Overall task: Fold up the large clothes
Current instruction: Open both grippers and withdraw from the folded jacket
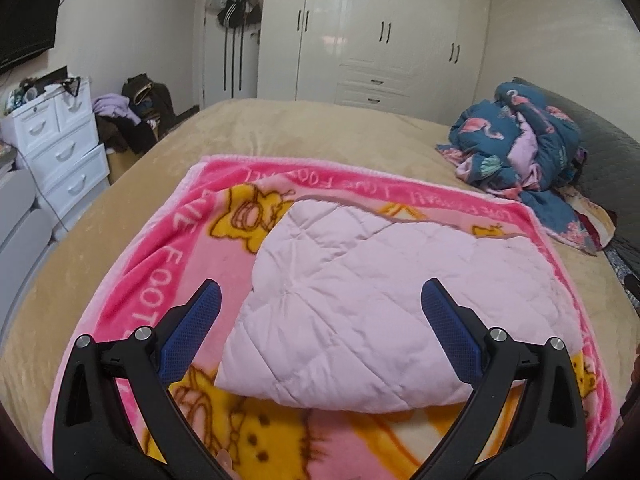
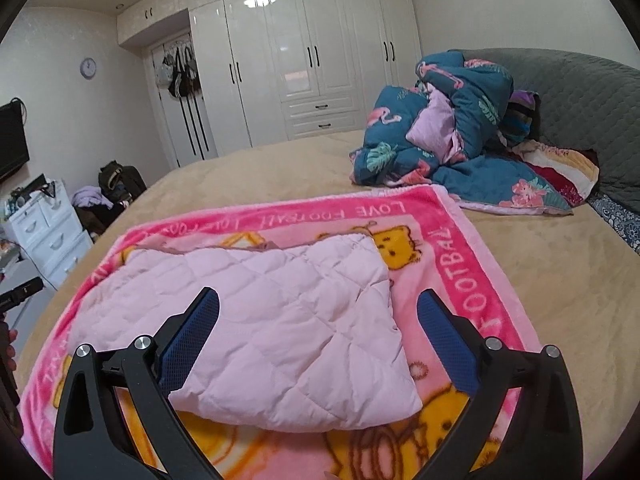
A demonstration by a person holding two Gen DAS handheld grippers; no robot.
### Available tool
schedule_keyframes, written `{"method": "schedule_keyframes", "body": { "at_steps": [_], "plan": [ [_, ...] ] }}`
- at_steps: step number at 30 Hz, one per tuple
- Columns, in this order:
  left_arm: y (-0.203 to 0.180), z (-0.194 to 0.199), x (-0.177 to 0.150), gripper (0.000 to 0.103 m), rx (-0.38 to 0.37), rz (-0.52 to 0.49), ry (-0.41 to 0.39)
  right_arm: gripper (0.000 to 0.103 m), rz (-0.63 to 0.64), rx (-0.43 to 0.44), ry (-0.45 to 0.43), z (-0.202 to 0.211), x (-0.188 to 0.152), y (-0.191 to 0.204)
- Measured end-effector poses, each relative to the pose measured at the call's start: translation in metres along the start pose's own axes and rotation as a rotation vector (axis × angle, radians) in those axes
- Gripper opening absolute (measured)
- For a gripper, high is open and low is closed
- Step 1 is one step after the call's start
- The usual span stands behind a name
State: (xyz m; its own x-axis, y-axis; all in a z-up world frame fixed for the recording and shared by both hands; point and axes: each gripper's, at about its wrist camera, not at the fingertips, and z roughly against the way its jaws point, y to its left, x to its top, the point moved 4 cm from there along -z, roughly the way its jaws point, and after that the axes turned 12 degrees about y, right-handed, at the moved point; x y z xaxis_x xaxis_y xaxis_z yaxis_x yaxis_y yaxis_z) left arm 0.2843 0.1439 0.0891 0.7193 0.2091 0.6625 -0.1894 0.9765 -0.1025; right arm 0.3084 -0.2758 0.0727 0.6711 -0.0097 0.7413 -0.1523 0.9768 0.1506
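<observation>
A pale pink quilted garment (image 1: pixel 360 304) lies folded into a rough rectangle on a pink and yellow cartoon blanket (image 1: pixel 168 264) spread over the bed. It also shows in the right wrist view (image 2: pixel 288 332), on the same blanket (image 2: pixel 460 264). My left gripper (image 1: pixel 320 300) is open and empty, hovering above the garment's near part. My right gripper (image 2: pixel 318 308) is open and empty, hovering above the garment's near right part.
A beige bed cover (image 1: pixel 280 128) surrounds the blanket. A crumpled teal flamingo quilt (image 2: pixel 452 128) lies at the far right by the grey headboard (image 2: pixel 580 104). White drawers (image 1: pixel 60 148) and a clothes pile (image 1: pixel 132 116) stand left of the bed. White wardrobes (image 2: pixel 312 60) line the back wall.
</observation>
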Motion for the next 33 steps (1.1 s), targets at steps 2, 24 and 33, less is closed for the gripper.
{"method": "schedule_keyframes", "body": {
  "at_steps": [2, 24, 33],
  "plan": [
    [-0.003, 0.008, -0.003, 0.094, -0.011, -0.009, -0.006, 0.099, 0.002, 0.007, -0.012, 0.011, -0.001, 0.001],
    [-0.015, 0.054, -0.056, 0.094, -0.034, -0.059, -0.017, 0.099, 0.045, 0.027, -0.066, 0.075, -0.048, 0.027],
    [-0.009, 0.049, -0.079, 0.094, -0.043, -0.037, 0.019, 0.099, 0.053, 0.001, -0.060, 0.078, -0.068, 0.040]
  ]
}}
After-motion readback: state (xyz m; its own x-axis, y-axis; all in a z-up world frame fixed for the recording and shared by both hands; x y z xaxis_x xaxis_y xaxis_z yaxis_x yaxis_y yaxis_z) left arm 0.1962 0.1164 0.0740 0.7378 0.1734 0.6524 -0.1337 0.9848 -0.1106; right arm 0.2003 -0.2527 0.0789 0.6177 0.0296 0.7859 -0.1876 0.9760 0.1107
